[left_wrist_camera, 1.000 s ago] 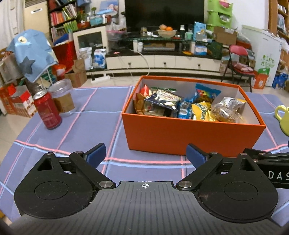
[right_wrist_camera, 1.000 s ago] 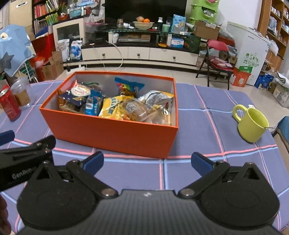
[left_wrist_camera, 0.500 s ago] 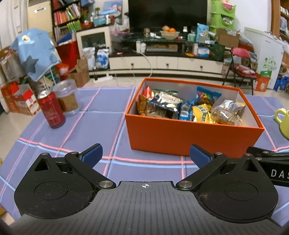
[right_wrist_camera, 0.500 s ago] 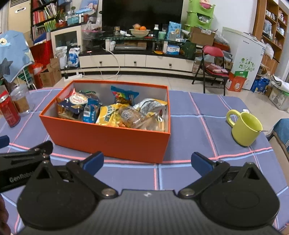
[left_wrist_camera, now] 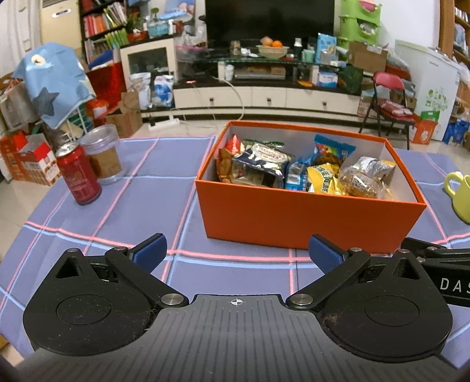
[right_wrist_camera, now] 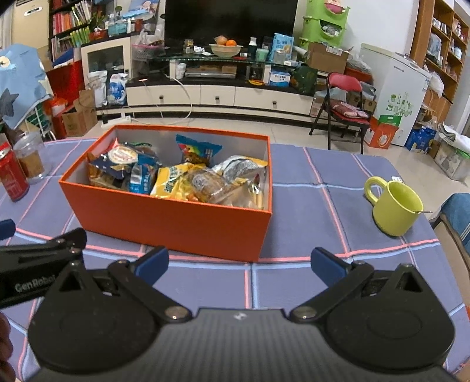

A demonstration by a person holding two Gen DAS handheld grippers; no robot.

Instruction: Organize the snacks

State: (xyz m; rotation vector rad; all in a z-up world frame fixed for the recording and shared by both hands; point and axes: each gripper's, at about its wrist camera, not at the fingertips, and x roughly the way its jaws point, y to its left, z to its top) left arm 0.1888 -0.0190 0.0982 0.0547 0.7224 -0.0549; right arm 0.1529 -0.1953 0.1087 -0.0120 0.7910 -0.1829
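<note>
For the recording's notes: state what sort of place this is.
Most likely a home living room: a large dark television above a low media cabinet, bookshelves in the corner, and a cloth-covered table holding an orange box of snacks.

Matt orange cardboard box [left_wrist_camera: 308, 219], glossy crinkled foil snack packets [left_wrist_camera: 260, 161], woven checked tablecloth [left_wrist_camera: 141, 188].
</note>
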